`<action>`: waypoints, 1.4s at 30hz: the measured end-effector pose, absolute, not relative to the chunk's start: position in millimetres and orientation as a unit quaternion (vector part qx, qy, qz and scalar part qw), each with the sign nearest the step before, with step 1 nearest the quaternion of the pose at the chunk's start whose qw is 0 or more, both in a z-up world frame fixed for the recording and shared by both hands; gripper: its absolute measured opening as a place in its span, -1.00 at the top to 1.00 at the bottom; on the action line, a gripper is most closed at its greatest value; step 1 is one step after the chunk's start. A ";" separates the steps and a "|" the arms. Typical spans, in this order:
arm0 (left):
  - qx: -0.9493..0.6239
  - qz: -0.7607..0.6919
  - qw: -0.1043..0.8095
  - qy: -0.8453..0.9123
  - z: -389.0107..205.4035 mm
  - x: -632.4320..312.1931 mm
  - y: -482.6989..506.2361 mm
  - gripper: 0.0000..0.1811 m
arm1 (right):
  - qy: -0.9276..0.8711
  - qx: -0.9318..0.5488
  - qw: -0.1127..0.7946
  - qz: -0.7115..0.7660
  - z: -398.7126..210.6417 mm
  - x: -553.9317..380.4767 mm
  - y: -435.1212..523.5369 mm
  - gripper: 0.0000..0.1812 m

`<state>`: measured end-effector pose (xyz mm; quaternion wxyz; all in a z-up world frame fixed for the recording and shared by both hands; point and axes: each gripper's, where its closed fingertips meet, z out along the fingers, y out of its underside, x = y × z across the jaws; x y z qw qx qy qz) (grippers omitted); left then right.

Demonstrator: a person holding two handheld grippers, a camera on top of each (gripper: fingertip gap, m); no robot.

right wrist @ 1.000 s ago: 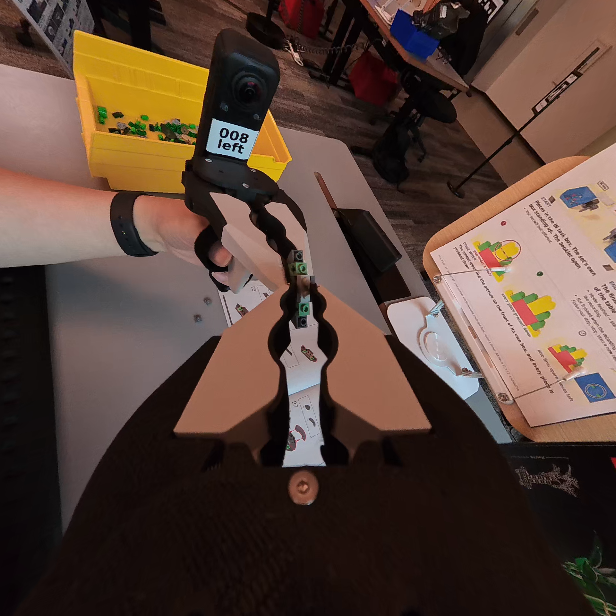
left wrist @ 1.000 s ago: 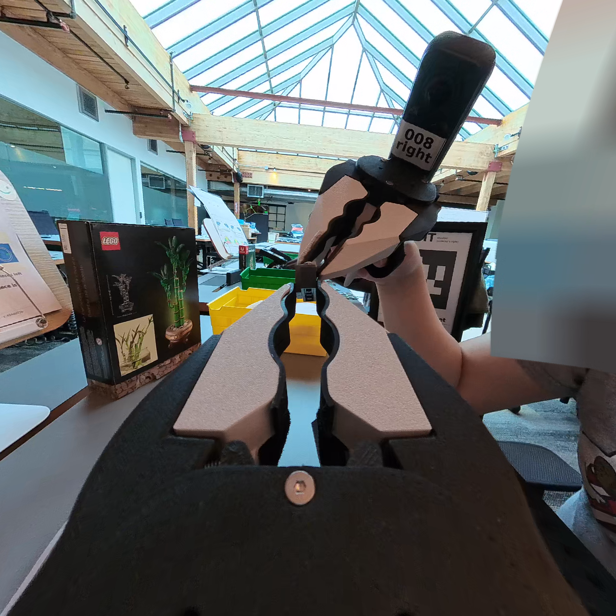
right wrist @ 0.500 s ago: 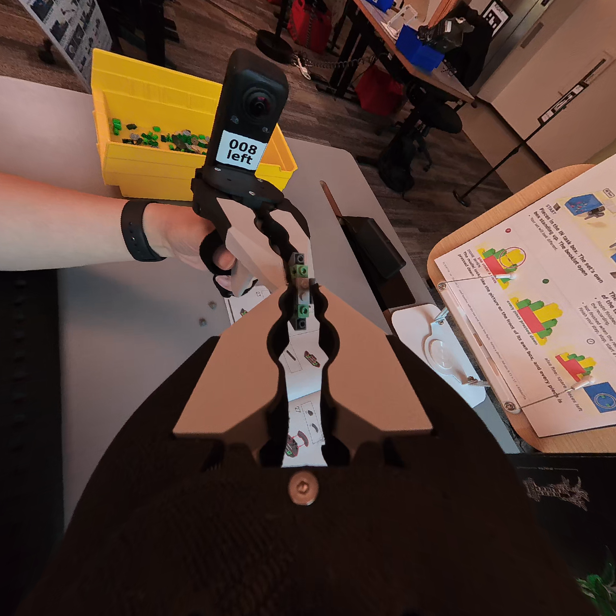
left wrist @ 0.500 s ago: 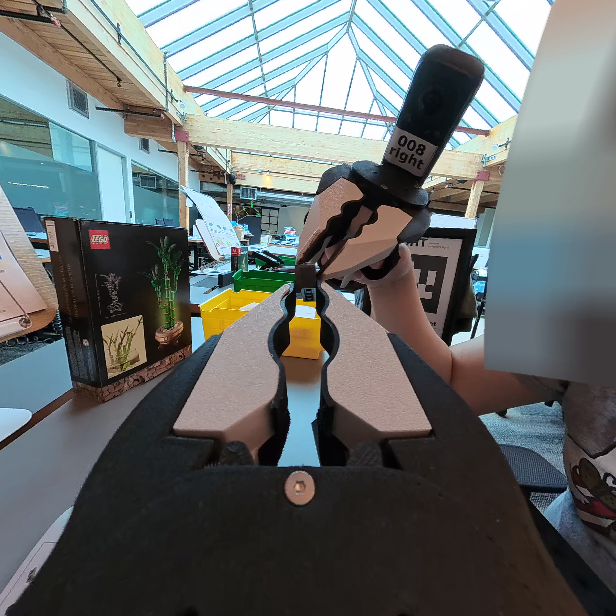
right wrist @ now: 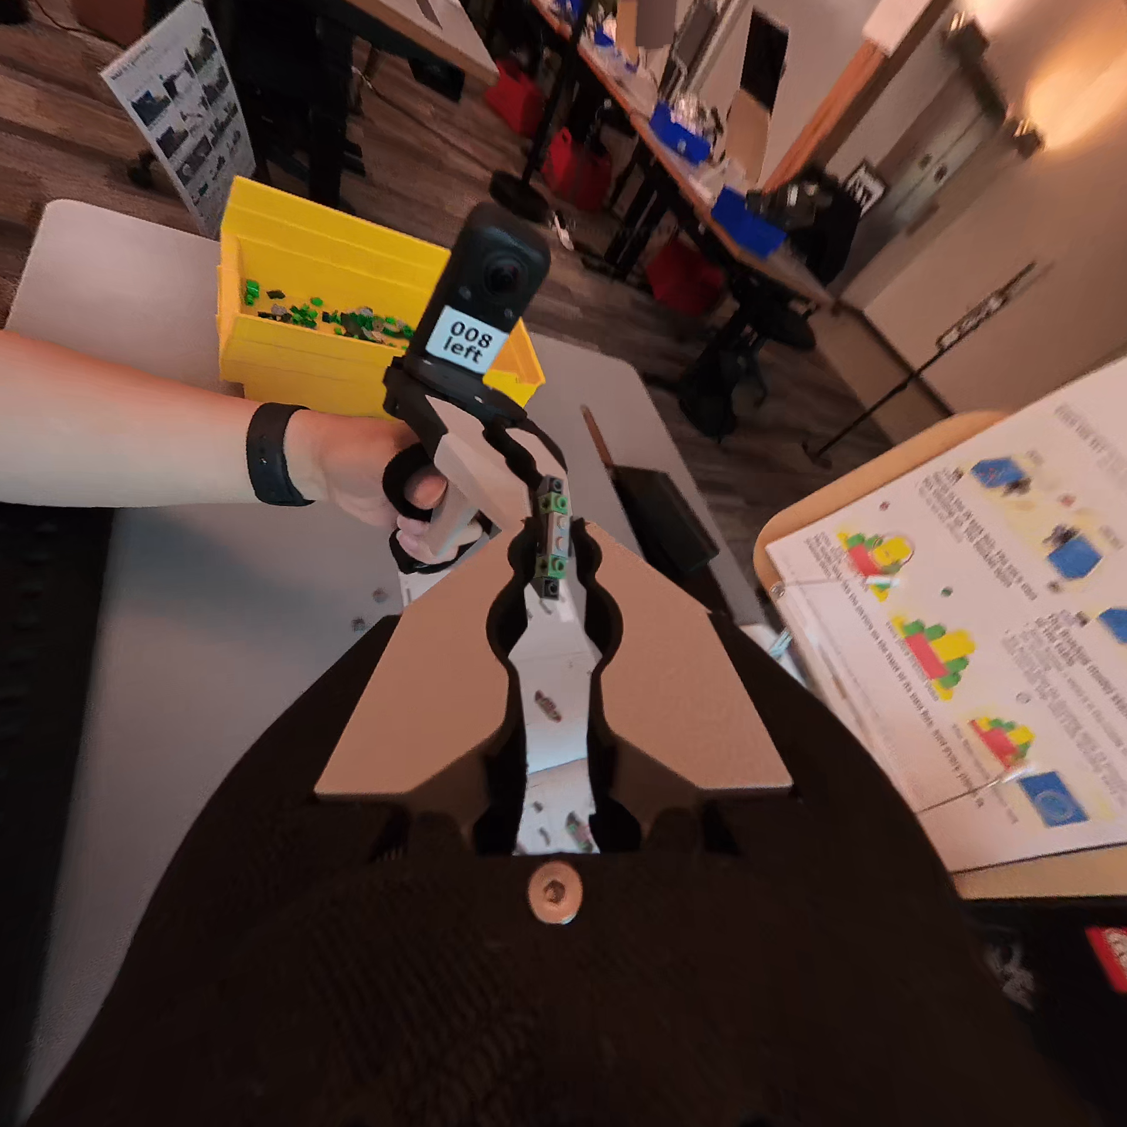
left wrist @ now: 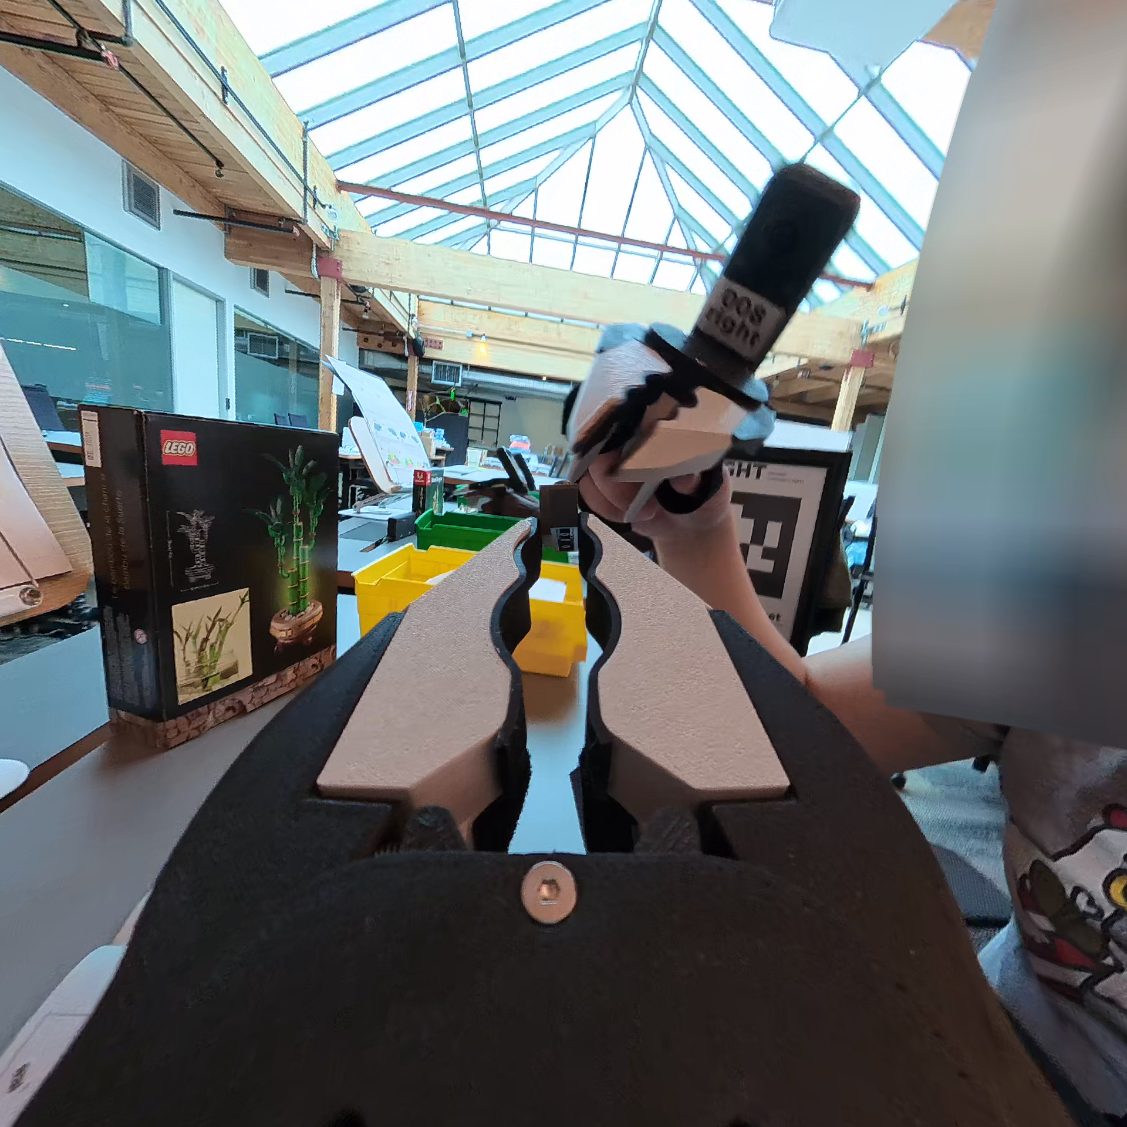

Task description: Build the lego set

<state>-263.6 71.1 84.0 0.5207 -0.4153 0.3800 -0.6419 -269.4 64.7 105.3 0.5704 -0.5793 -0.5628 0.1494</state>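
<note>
A thin Lego strip of grey, green and black pieces hangs in the air above the grey table. In the left wrist view it shows as a small dark stack. My left gripper is shut on it, and in the right wrist view it holds the strip's upper end. My right gripper has its jaws close around the strip's middle. In the left wrist view it is blurred, its tips beside the top of the stack.
A yellow bin with loose green and dark pieces stands behind the left hand. An open instruction booklet lies below the grippers. A guide sheet on a wooden board is at the right. The Lego box and a green bin stand farther off. Less than 4 cm separates the two grippers' tips.
The right gripper has swung right and tilted, now blurred in the left wrist view. The strip now leans slightly between the right fingertips. Both grips hold as before.
</note>
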 end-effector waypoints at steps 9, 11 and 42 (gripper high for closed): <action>-0.452 -0.639 0.510 0.358 92.7 -262.5 76.8 0.90 | -0.601 -0.494 0.603 0.177 105.6 -272.9 58.4 0.58; -0.466 -0.643 0.503 0.342 96.8 -261.9 79.0 0.90 | -0.611 -0.461 0.638 0.086 106.8 -271.1 65.2 0.63; -0.473 -0.648 0.503 0.321 111.0 -261.6 75.2 0.91 | -0.594 -0.399 0.688 -0.121 112.6 -280.1 79.9 0.82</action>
